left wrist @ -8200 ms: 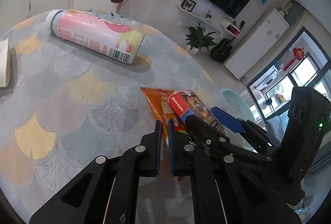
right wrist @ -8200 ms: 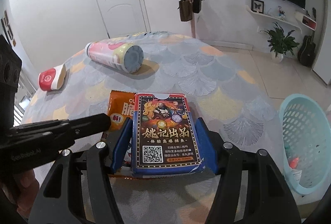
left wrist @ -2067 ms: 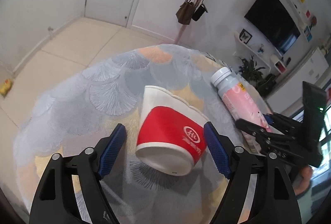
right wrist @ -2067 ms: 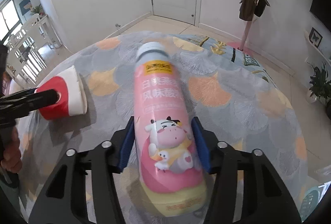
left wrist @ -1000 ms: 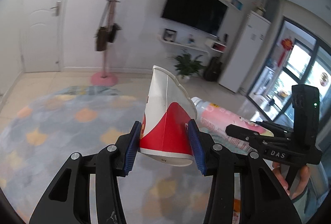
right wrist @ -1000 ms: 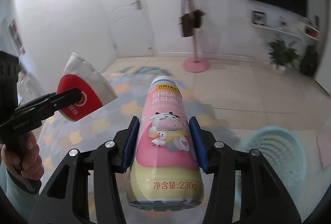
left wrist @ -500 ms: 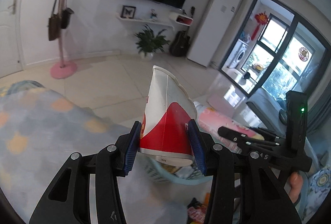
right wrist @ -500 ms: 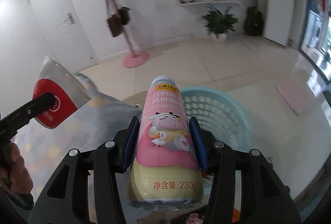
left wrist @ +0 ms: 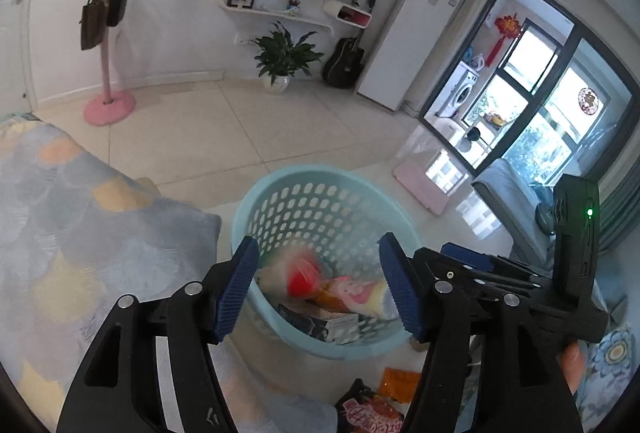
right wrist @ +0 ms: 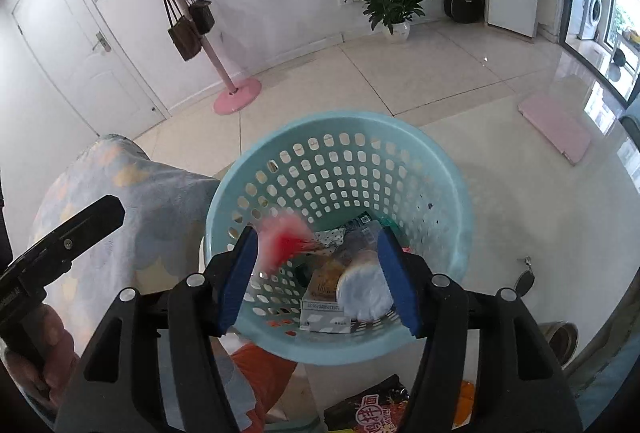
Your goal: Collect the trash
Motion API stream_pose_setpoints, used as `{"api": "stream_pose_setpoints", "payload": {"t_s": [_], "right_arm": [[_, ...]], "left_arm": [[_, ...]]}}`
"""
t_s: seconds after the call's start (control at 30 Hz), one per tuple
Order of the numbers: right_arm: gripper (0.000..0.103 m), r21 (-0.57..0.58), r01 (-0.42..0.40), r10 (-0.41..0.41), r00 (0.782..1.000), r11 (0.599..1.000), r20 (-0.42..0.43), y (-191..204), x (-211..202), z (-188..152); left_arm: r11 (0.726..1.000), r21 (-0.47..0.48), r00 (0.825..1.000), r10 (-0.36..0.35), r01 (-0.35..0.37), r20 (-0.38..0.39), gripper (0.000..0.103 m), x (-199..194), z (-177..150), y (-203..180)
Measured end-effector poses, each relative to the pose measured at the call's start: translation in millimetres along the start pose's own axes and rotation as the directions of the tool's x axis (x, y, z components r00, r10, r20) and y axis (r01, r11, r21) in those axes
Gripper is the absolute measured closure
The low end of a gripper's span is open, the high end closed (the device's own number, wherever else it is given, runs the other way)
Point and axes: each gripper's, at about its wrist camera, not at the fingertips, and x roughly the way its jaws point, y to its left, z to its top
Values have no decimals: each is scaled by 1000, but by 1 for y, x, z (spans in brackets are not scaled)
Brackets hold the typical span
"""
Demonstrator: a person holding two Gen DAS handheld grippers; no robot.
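We hold both grippers, left and right, spread and empty over the basket. Cup and bottle land inside.

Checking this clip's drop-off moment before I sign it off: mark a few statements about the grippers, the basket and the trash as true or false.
1. The left gripper holds a paper cup. False: its jaws are open and empty.
2. The right gripper is open above the basket. True.
3. The pink bottle lies inside the basket. True.
4. The basket stands on the table. False: it stands on the floor beside the cloth-covered table.
5. A red, blurred cup appears within the basket opening. True.
6. The floor by the basket holds no wrappers. False: a snack wrapper lies near it.
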Motion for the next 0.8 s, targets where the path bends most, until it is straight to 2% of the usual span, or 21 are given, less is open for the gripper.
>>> {"api": "stream_pose_setpoints", "payload": {"t_s": [0.13, 0.23, 0.37, 0.43, 0.47, 0.53, 0.6, 0.73, 0.8], "right_arm": [[45, -6, 7, -7, 999, 1000, 52, 3, -19, -11], [45, -21, 10, -8, 995, 1000, 97, 8, -34, -11], [39, -55, 16, -4, 978, 998, 209, 25, -70, -17], [33, -74, 25, -5, 966, 997, 260, 34, -85, -23], [32, -84, 36, -10, 955, 996, 295, 41, -94, -26], [31, -102, 67, -26, 934, 993, 357, 54, -108, -36], [31, -110, 97, -44, 913, 989, 405, 64, -118, -45], [31, -117, 171, -98, 881, 978, 464, 83, -127, -61], [31, -116, 192, -115, 872, 975, 476, 89, -130, -65]], "left_arm": [[1000, 18, 999, 17, -18, 33, 39, -18, -1, -8], [998, 49, 995, 42, -47, 86, 36, -40, -4, -16], [989, 84, 977, 100, -118, 190, 28, -74, -15, -28], [976, 95, 950, 164, -195, 265, 20, -93, -25, -34], [967, 94, 932, 198, -236, 304, 19, -102, -32, -35], [940, 68, 877, 285, -335, 388, 14, -118, -49, -36], [921, 35, 835, 336, -389, 436, 13, -128, -64, -36], [887, 9, 780, 401, -462, 480, 13, -138, -78, -34], [886, 9, 776, 401, -463, 487, 10, -141, -81, -34]]}}
